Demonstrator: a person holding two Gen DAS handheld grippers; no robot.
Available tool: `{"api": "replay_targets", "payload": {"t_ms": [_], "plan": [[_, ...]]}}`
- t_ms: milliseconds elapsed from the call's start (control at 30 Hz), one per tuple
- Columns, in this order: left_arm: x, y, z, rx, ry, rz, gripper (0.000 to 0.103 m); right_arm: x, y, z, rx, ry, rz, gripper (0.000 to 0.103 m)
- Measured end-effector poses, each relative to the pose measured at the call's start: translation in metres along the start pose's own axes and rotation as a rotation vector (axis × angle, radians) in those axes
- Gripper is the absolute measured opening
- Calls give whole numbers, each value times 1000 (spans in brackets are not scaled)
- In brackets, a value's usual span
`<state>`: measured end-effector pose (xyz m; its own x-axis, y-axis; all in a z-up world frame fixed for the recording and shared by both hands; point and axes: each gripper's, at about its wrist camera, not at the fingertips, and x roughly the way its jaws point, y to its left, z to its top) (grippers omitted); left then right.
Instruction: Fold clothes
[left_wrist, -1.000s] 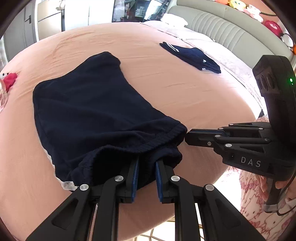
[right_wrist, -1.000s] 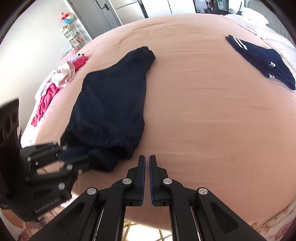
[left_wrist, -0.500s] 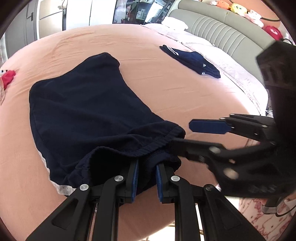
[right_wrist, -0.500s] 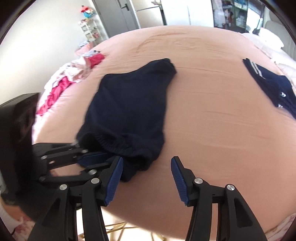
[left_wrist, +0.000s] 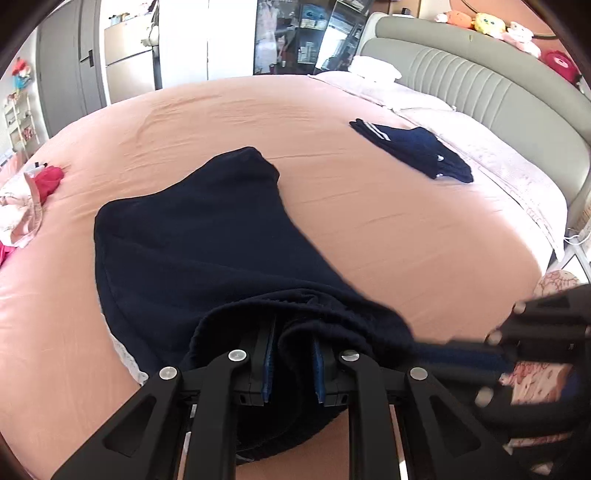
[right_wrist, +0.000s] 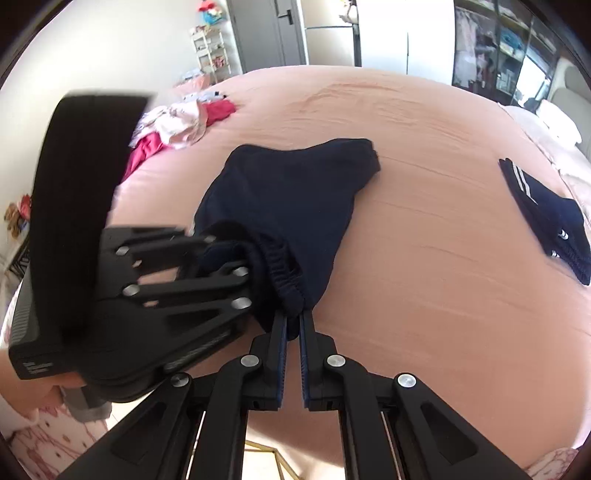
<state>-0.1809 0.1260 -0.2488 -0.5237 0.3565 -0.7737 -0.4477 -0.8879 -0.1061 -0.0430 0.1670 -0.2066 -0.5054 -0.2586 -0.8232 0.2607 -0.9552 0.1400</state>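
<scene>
Dark navy shorts (left_wrist: 207, 236) lie spread on the pink bed, waistband toward me. My left gripper (left_wrist: 291, 347) is shut on the waistband, which bunches between its blue pads. My right gripper (right_wrist: 292, 325) is shut on the waistband's right corner (right_wrist: 291, 291), just beside the left gripper (right_wrist: 221, 266). In the left wrist view the right gripper (left_wrist: 461, 354) comes in blurred from the right, its tips in the cloth. The waistband is lifted a little off the bed; the legs of the shorts (right_wrist: 295, 184) rest flat.
A second navy garment with white stripes (left_wrist: 413, 151) lies folded farther right on the bed (left_wrist: 406, 240), also in the right wrist view (right_wrist: 546, 218). A heap of pink, white and red clothes (right_wrist: 181, 125) sits at the bed's left edge. The grey headboard (left_wrist: 480, 85) is at far right.
My right gripper opened, swung left to the waistband and shut on its corner. My left gripper kept its hold and the waistband rose slightly.
</scene>
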Motion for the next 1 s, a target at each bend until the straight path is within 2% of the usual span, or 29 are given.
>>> {"api": "replay_targets", "payload": {"t_ms": [67,133,200,233,300,333,400,467,533,567,600,633,767,833,900,1000], "plan": [[3,-2,-3,7,22,-57,14,2,-12,-6,102,7,50,7],[6,-3,-8,36,55,-112,14,2,-33,-10,242,18,145,8],[4,1,-10,45,60,-134,14,0,-47,-11,321,8,199,15],[2,4,-10,40,60,-143,15,-1,-47,-10,311,1,195,19],[-2,11,-9,28,53,-144,15,-1,-41,-4,260,-13,153,32],[-3,14,-8,25,54,-144,15,-2,-37,-1,232,-20,130,33],[-4,17,-6,14,58,-145,15,1,-27,3,171,-18,113,44],[-3,18,-6,21,64,-154,15,7,-29,4,143,-8,90,45],[-2,16,-7,41,74,-166,15,20,-40,5,182,19,92,44],[-1,15,-6,52,80,-172,15,25,-46,5,212,33,105,28],[-1,14,-7,61,86,-175,15,29,-53,4,261,49,140,8],[-1,13,-8,69,91,-178,15,32,-58,3,296,62,160,7],[-1,15,-12,62,83,-158,15,25,-56,-1,268,61,179,7],[0,15,-10,53,59,-106,15,23,-50,-2,216,61,152,7],[2,11,-7,44,36,-85,15,26,-44,-1,186,60,116,7],[6,-1,-4,76,44,-134,15,20,-38,0,174,28,111,5]]}}
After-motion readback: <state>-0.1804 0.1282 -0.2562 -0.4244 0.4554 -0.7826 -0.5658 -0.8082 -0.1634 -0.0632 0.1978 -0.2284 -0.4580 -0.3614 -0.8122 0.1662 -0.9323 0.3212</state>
